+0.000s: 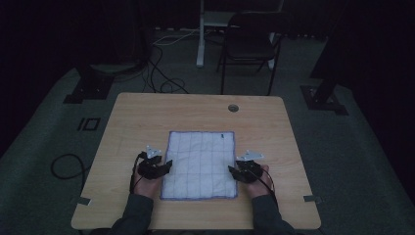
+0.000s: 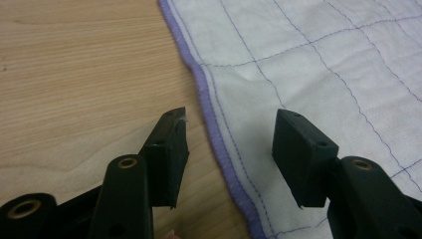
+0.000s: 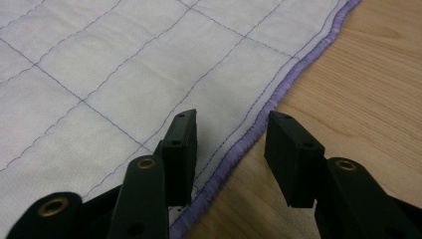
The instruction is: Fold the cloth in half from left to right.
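Note:
A white quilted cloth with a purple hem and a thin purple grid lies flat on the wooden table. My left gripper sits at the cloth's left edge, near its front corner. In the left gripper view its jaws stand open astride the purple hem, one over wood, one over cloth, pressing on nothing. My right gripper sits at the cloth's right edge. Its jaws are open too, straddling the hem without touching it.
A round cable hole lies near the table's far edge. Beyond the table stand a dark chair and a white post, with cables on the floor. The room is dim.

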Demonstrator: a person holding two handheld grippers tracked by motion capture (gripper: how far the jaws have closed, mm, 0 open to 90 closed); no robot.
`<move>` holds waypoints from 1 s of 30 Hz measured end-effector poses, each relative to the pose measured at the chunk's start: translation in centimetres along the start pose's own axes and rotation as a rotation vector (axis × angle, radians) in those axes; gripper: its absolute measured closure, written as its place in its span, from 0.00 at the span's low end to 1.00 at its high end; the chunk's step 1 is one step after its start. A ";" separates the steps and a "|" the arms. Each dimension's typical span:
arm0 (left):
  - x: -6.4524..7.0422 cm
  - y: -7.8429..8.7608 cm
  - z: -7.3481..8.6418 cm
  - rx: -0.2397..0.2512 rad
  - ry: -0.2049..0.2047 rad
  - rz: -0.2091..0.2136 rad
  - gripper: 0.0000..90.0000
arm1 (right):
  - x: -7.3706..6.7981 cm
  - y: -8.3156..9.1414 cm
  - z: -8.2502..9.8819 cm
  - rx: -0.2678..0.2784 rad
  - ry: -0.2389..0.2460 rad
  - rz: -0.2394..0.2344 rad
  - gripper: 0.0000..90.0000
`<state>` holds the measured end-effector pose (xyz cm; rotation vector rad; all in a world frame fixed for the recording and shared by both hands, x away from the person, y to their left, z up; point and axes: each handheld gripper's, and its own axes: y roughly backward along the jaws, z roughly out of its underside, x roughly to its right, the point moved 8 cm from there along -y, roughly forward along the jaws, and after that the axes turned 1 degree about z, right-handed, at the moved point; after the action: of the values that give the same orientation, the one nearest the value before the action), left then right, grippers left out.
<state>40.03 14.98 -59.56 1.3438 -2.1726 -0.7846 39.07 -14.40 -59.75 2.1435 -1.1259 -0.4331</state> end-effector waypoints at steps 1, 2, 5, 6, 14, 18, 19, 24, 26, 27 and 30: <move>0.0 0.0 0.0 0.000 0.000 0.000 0.53 | 0.0 0.0 0.0 0.000 0.001 0.001 0.63; 0.4 -0.2 -0.1 0.001 -0.019 0.002 0.53 | 0.0 0.0 0.0 0.000 0.002 0.002 0.63; 1.0 -0.4 -0.1 0.000 -0.044 -0.011 0.55 | 0.0 0.0 0.0 0.001 0.003 0.003 0.63; 1.2 -0.4 -0.1 -0.003 -0.057 -0.021 0.57 | 0.0 0.0 0.0 0.000 0.001 0.003 0.63; 1.4 -0.2 0.0 -0.012 -0.071 0.008 0.82 | -0.2 0.2 0.2 -0.002 -0.007 -0.007 0.63; 1.5 -0.2 0.1 0.000 -0.057 0.021 0.91 | -0.4 0.3 0.3 -0.007 0.000 -0.012 0.63; 1.5 -0.2 0.1 0.001 -0.056 0.024 0.93 | -0.4 0.3 0.3 -0.008 0.002 -0.013 0.63; 1.3 -0.2 0.0 -0.001 -0.045 0.029 0.95 | -0.9 0.9 0.0 0.025 0.038 -0.013 0.68; 1.2 -0.2 0.0 0.000 -0.040 0.030 0.95 | -0.9 1.4 -0.3 0.052 0.043 -0.009 0.73; 0.9 -0.1 0.0 -0.004 -0.033 0.028 0.95 | -0.8 1.6 -0.4 0.059 0.039 -0.006 0.77; 0.6 0.0 0.0 -0.007 -0.016 0.034 0.96 | -0.8 1.8 -0.4 0.066 0.034 -0.024 0.85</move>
<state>39.79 14.43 -59.56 1.2980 -2.1974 -0.7913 37.77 -14.31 -58.29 2.2156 -1.1108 -0.3741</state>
